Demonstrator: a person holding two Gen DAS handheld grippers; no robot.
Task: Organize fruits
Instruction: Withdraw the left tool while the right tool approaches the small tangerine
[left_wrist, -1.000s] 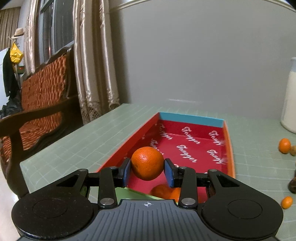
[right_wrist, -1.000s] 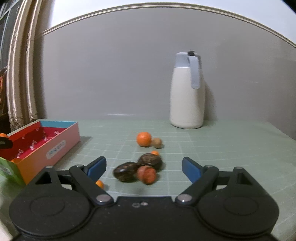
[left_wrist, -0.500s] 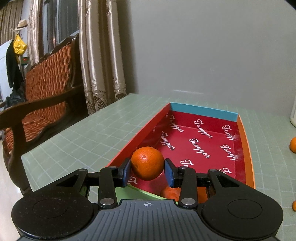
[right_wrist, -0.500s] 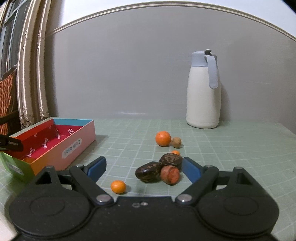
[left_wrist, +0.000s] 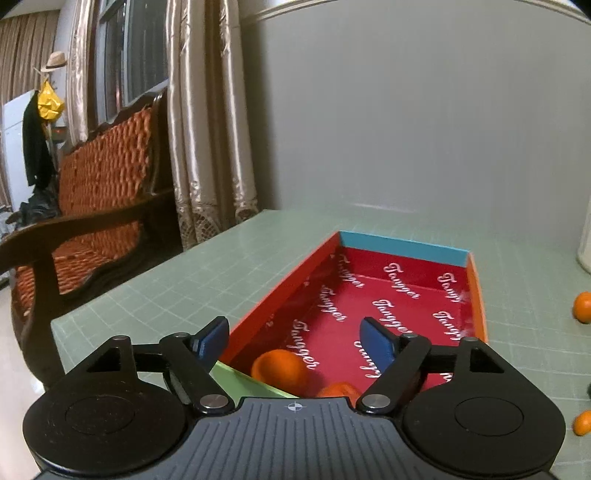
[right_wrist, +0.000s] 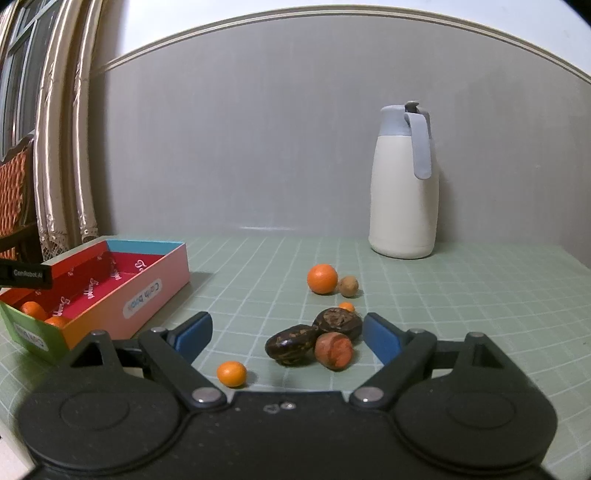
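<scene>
My left gripper (left_wrist: 295, 338) is open and empty above the near end of the red-lined box (left_wrist: 402, 245). An orange (left_wrist: 280, 367) lies in the box below it, beside another orange (left_wrist: 338, 390). My right gripper (right_wrist: 286, 334) is open and empty over the table. Ahead of it lie two dark brown fruits (right_wrist: 293, 345), a reddish fruit (right_wrist: 333, 350), a small orange (right_wrist: 231, 373), a bigger orange (right_wrist: 322, 278), a tan round fruit (right_wrist: 348, 286) and a tiny orange (right_wrist: 346, 306). The box (right_wrist: 155, 288) stands to its left.
A white jug (right_wrist: 404, 188) with a grey lid stands at the back by the wall. A wooden chair (left_wrist: 92, 206) and curtains (left_wrist: 207, 129) are past the table's left edge. The table (right_wrist: 461, 295) has a green grid mat.
My left gripper opened and let go of the orange, which dropped into the box. My right gripper shifted so the loose fruits sit more between its fingers.
</scene>
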